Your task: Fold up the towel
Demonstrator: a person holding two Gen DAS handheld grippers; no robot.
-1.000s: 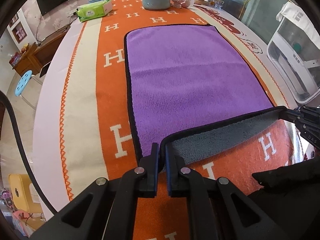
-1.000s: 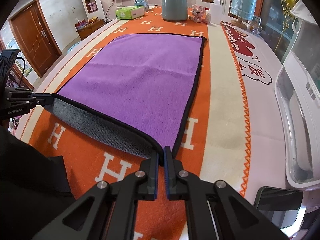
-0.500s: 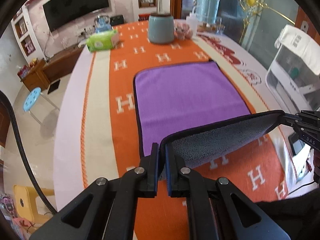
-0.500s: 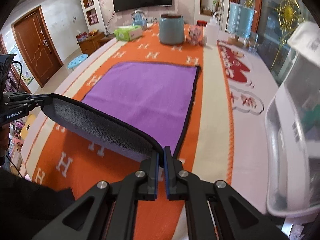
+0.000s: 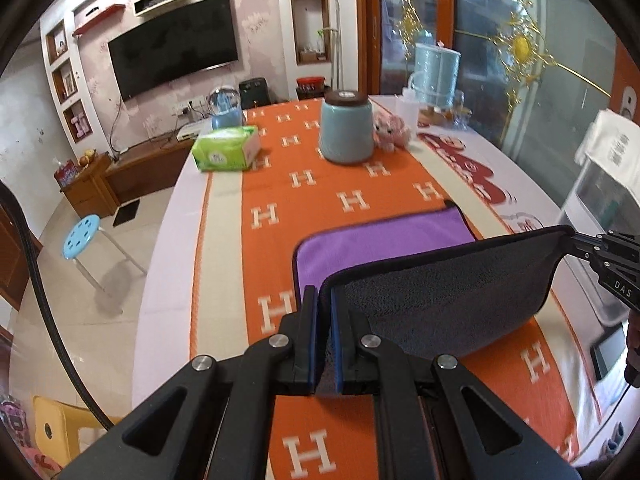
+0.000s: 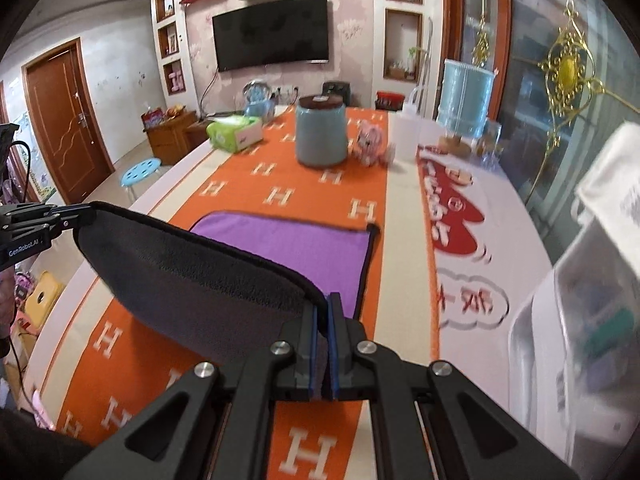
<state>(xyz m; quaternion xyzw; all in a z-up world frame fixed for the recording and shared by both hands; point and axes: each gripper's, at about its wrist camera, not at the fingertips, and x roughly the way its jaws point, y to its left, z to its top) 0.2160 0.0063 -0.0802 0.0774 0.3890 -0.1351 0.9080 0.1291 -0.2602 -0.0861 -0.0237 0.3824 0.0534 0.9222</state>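
Holding the towel (image 5: 440, 304) by its near corners, left gripper (image 5: 324, 308) and right gripper (image 6: 327, 316) pinched shut, expect soft, sagging cloth; grip the bound hem.

Pale pink wall (image 6: 352, 40) at the far end, carrying a dark television (image 6: 271, 33) flanked by recessed shelves (image 6: 403, 46). Brown wooden door (image 6: 66, 120) on the left. Light tiled floor (image 5: 92, 320) with a blue round stool (image 5: 81, 237) beside a low wooden cabinet (image 5: 92, 184). Glass panels with gold ornament (image 5: 520, 46) along the right.
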